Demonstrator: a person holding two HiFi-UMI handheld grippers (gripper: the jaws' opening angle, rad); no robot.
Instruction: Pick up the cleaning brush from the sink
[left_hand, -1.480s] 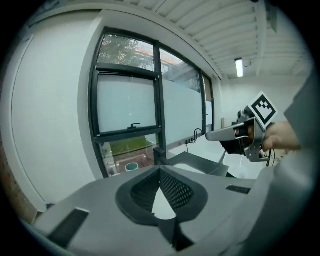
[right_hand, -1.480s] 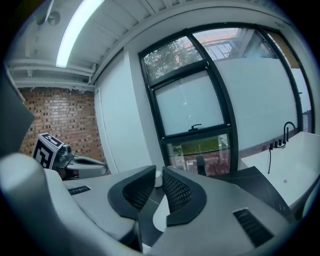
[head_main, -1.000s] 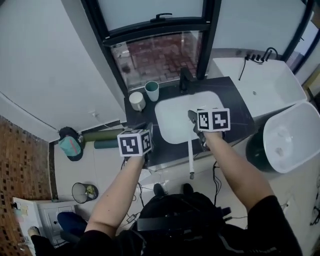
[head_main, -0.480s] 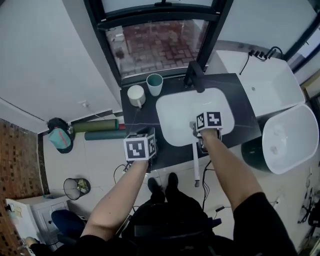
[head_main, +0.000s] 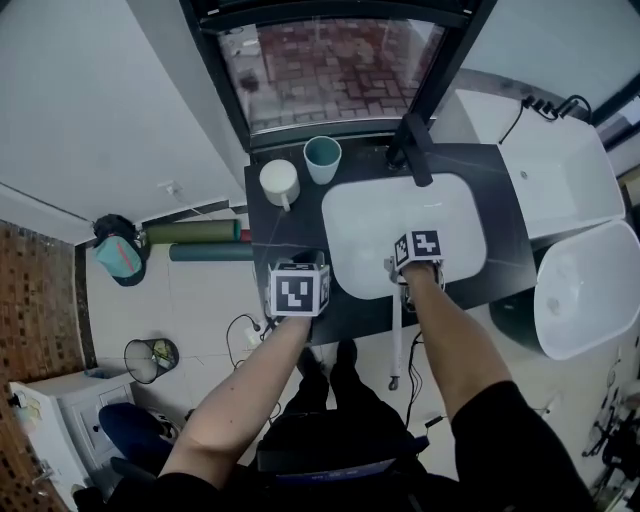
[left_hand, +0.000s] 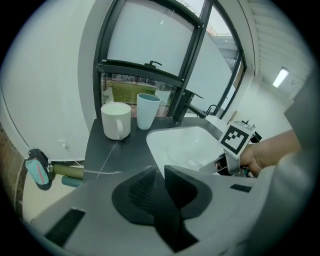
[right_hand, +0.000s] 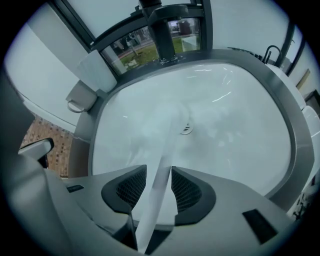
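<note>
Both jaws of the right gripper (right_hand: 159, 176) clamp the cleaning brush (right_hand: 169, 137) mid-handle, its long axis running 12 o'clock over the sink (head_main: 440, 205) to 6 o'clock past the counter (head_main: 290, 232) edge; the left gripper (left_hand: 159, 172), closed and empty, sits at 9 o'clock.

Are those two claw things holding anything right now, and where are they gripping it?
The right gripper holds the cleaning brush partway along its white handle, with the far end pointing into the sink. The left gripper is shut and empty.
</note>
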